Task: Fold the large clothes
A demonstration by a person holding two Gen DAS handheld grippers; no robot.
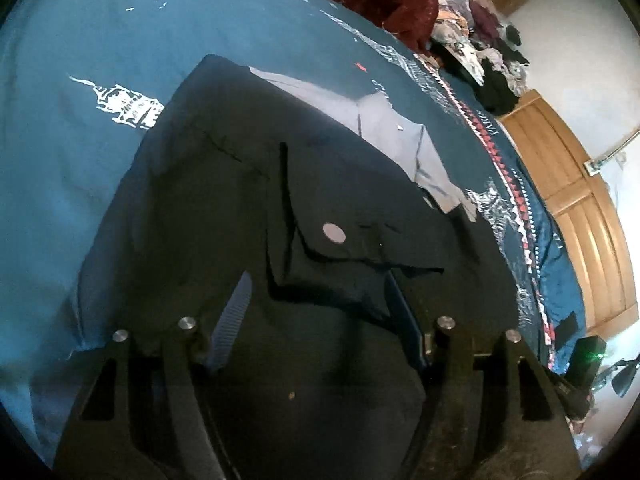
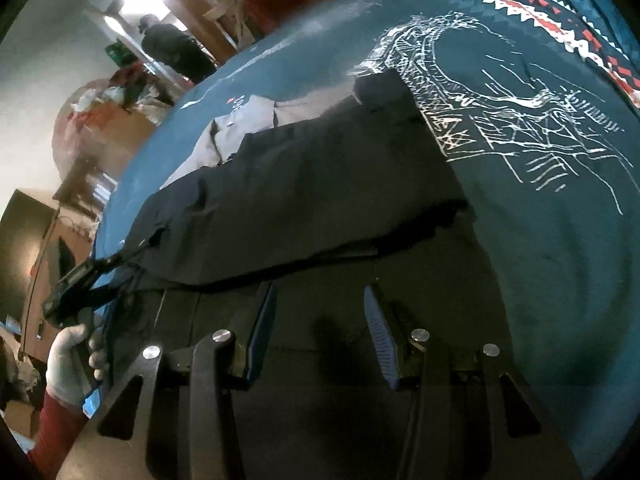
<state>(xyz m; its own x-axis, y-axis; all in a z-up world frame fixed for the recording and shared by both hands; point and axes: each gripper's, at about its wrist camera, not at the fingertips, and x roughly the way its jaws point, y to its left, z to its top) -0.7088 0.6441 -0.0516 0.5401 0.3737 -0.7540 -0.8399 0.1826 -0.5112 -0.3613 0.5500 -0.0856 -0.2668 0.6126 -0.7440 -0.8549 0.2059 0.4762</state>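
1. Left wrist view: the dark garment (image 1: 248, 184) is lying spread on a teal bedspread (image 1: 80, 80) printed with white line drawings and a red-and-white zigzag band. A pocket flap with a round grey button (image 1: 334, 233) is sitting just ahead of the left gripper (image 1: 320, 304).
2. Same view: the left gripper's jaws are standing apart, and a bunched fold of the dark cloth is lying between them, draped over the right finger. Whether the pads are pressing the cloth cannot be told.
3. Same view: a grey garment (image 1: 384, 120) is lying past the dark one, partly tucked under its far edge. A heap of mixed clothes (image 1: 472, 36) is piled at the far corner, and a wooden board (image 1: 576, 208) is standing along the bed's right side.
4. Right wrist view: the right gripper (image 2: 320, 324) is hovering over the dark garment (image 2: 320, 184), jaws wide apart with nothing between them; blue ribbed pads (image 2: 378, 328) are showing.
5. Same view: the garment is lying folded over itself, the upper layer's edge running just ahead of the fingertips. The grey garment (image 2: 240, 124) is peeking out beyond.
6. Same view: at the left edge, a hand in a white glove (image 2: 70, 360) is holding the left gripper (image 2: 116, 276) at the garment's edge. A person in dark clothing (image 2: 172, 52) is standing in the background.
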